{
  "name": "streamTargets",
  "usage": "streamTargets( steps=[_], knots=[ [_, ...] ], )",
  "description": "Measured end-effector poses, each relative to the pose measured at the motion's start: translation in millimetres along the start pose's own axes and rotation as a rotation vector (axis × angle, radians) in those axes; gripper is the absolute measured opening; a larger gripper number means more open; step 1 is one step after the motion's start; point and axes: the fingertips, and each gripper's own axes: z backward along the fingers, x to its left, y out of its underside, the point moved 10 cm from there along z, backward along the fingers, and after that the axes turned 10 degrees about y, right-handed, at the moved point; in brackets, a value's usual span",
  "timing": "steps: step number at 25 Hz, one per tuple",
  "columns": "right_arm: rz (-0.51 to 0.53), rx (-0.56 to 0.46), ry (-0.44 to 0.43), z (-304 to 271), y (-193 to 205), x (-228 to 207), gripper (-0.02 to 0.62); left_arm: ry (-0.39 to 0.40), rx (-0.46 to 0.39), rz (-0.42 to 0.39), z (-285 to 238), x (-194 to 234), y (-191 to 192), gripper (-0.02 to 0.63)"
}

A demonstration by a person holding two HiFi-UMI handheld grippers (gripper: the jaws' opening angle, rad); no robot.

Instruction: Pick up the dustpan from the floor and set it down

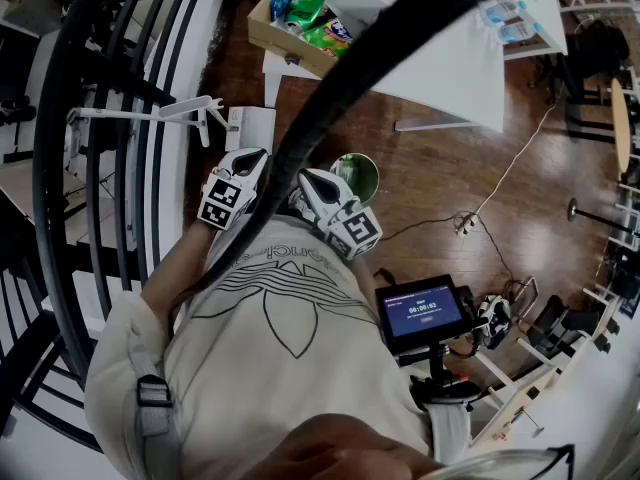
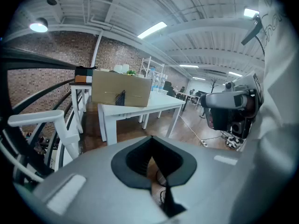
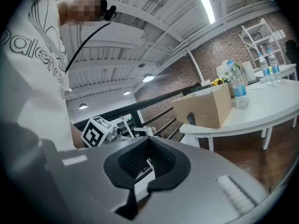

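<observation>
1. Head view shows no dustpan I can name with certainty. The likeliest candidate is a green-rimmed round thing (image 1: 358, 173) on the wooden floor (image 1: 300, 118), just ahead of both claws. I cannot tell whether it is the dustpan or a bin.
2. The left gripper (image 1: 256, 158) is held close to the person's chest and angled forward and somewhat down. In its own view the jaws are pressed together with nothing between them (image 2: 156, 171).
3. The right gripper (image 1: 308, 178) sits just beside the left, its tip toward the green-rimmed thing. In its own view the pads meet along a thin seam and it is empty (image 3: 140, 171).
4. Further out:
   - A white table (image 1: 440, 68) carries a cardboard box (image 1: 290, 38).
   - A black railing (image 1: 90, 168) curves down the left side, with a white bar-like fitting (image 1: 150, 115) beside it.
   - A cable (image 1: 510, 168) trails over the floor at right.
   - A small screen (image 1: 425, 313) stands on a stand near the person's right side.
5. Step in hand, as I judge it: the start of the approach, with nothing grasped and nothing lifted.
6. The next move calls for three things:
   - locating the dustpan's handle or rim
   - reaching down toward the floor
   - spreading one claw before closing on it — shut jaws cannot take hold
</observation>
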Motion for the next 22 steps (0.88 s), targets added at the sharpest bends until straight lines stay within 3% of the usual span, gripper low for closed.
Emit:
streamTargets(
  steps=[3,6,7,8,9,15,18,22],
  knots=[
    [-0.017,0.026,-0.012,-8.4,-5.2,9.1,0.002,-0.028,-0.005,-0.024,8.2,18.9,6.2,0.02],
    [-0.045,0.051,-0.015,-14.4,-3.6,14.7,0.002,-0.063,-0.071,-0.019,13.2,33.5,5.7,0.021],
    [-0.051,0.055,-0.016,-16.0,-1.5,15.4,0.002,-0.078,-0.099,-0.001,12.9,38.1,5.9,0.099],
    [-0.054,0.058,-0.018,-17.3,0.9,15.7,0.002,-0.095,-0.113,0.022,11.6,43.2,7.5,0.33],
    [-0.054,0.059,-0.021,-18.4,3.6,15.8,0.002,-0.118,-0.113,0.042,10.3,48.9,10.0,0.495],
    [-0.063,0.081,-0.023,-21.4,11.0,19.8,0.002,-0.324,-0.036,0.051,11.9,92.2,28.0,0.542],
    [-0.078,0.121,-0.006,-21.1,13.1,22.7,0.002,-0.376,-0.038,0.076,8.5,120.6,35.1,0.546],
    [-0.104,0.169,0.014,-19.0,26.4,27.8,0.002,-0.401,-0.05,0.037,-4.0,155.4,42.3,0.552]
  ],
)
